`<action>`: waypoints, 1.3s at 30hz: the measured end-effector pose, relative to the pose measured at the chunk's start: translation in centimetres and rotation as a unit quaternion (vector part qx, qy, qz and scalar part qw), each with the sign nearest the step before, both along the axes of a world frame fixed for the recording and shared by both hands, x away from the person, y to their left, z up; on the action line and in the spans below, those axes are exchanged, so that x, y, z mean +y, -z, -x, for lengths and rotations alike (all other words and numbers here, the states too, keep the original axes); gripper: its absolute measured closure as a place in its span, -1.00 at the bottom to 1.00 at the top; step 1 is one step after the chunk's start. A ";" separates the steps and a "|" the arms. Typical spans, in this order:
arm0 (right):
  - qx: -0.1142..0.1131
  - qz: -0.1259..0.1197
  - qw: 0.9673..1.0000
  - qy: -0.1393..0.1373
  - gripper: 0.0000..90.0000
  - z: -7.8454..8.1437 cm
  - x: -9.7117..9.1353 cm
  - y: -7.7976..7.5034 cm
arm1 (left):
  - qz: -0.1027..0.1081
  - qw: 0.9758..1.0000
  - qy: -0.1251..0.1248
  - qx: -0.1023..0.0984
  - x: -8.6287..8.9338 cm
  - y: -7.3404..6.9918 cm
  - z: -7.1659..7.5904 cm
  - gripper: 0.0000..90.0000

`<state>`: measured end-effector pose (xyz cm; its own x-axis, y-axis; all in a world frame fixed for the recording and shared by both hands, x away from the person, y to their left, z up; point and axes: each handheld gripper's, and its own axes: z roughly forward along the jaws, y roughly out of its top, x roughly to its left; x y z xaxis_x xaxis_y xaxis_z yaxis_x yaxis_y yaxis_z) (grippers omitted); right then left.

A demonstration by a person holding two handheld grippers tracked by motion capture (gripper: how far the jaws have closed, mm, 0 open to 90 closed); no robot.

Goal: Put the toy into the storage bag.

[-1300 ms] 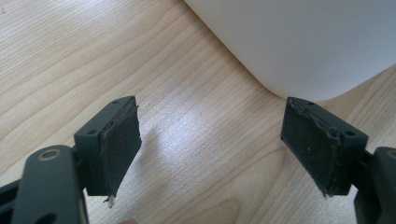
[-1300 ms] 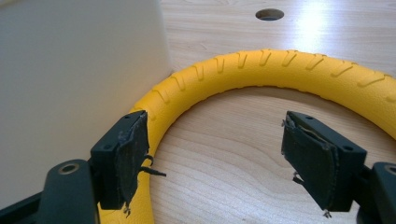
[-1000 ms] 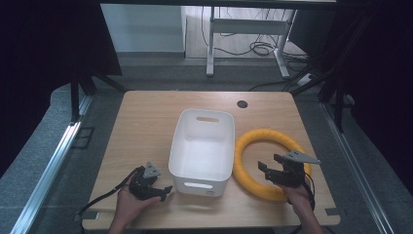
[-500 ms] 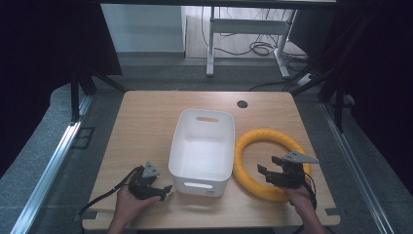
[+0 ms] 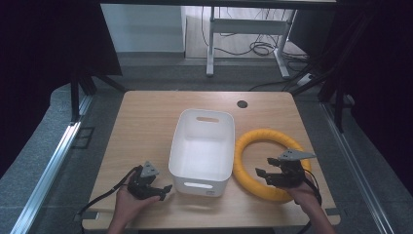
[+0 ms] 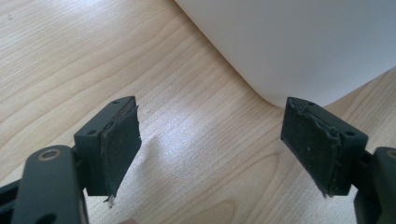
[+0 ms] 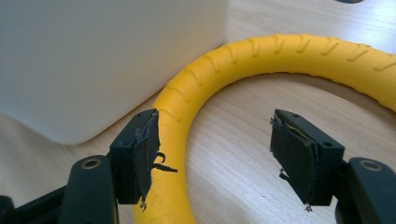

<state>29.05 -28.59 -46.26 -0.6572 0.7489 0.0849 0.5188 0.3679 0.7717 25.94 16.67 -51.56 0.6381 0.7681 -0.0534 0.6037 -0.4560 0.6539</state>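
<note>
A white plastic bin (image 5: pixel 200 184) stands mid-table, empty inside. A yellow ring (image 5: pixel 265 134) lies flat to its right, touching the bin's side. My right gripper (image 5: pixel 261 176) hovers low over the ring's near-left arc, pointing left. Its jaws have just been closing. In the right gripper view the ring (image 7: pixel 280 49) runs along the left pad (image 7: pixel 147 154) and partly into the gap of the right gripper (image 7: pixel 212 149), while the right pad stands clear of it. My left gripper (image 5: pixel 164 191) rests open at the bin's near-left corner. In the left gripper view the left gripper (image 6: pixel 210 144) has bare wood between its jaws.
The wooden table (image 5: pixel 146 126) has a dark cable hole (image 5: pixel 242 104) at the back right. The bin's wall (image 6: pixel 299 42) rises just ahead of my left jaws and also stands left of my right jaws (image 7: pixel 93 56). Cables trail off the near edge.
The right gripper's jaws stand narrower than a second ago, over the same part of the ring. Both hands have hardly shifted, and the bin and ring have not moved.
</note>
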 end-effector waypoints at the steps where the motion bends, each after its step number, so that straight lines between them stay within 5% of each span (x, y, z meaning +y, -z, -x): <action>1: 0.000 0.000 1.000 0.000 -0.25 0.0 0.0 0.0 | -0.001 1.000 0.000 0.001 0.0 0.0 0.0 -0.56; 8: 0.036 0.017 0.998 -0.058 -0.22 -0.2 1.1 -0.7 | 0.001 1.000 0.000 0.002 -0.1 0.0 0.0 -0.56; 18: 0.092 0.068 0.985 -0.128 -0.23 -0.4 3.6 -0.6 | -0.003 1.000 0.004 0.006 -0.2 0.3 -0.1 -0.56; 31: 0.135 0.122 0.971 -0.157 -0.23 -0.8 5.1 0.8 | -0.004 1.000 0.004 0.006 -0.2 0.3 -0.1 -0.56; 32: 0.144 0.133 0.967 -0.161 -0.23 -0.9 5.4 1.1 | -0.005 1.000 0.004 0.007 -0.2 0.3 -0.1 -0.56; 35: 0.142 0.144 0.966 -0.162 -0.23 -1.0 5.6 1.2 | -0.005 1.000 0.004 0.007 -0.3 0.4 -0.1 -0.56; 38: 0.147 0.164 0.962 -0.163 -0.23 -1.1 5.6 1.2 | -0.004 1.000 0.003 0.008 -0.3 0.4 -0.1 -0.56; 39: 0.152 0.183 0.958 -0.160 -0.23 -1.2 5.7 1.5 | -0.004 1.000 0.003 0.008 -0.3 0.4 -0.1 -0.56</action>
<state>30.22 -22.86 -47.74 -0.8445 0.5298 0.0785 0.5148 0.7625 0.3919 26.02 16.36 -51.95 0.6422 0.7645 -0.0564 0.6105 -0.4656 0.6407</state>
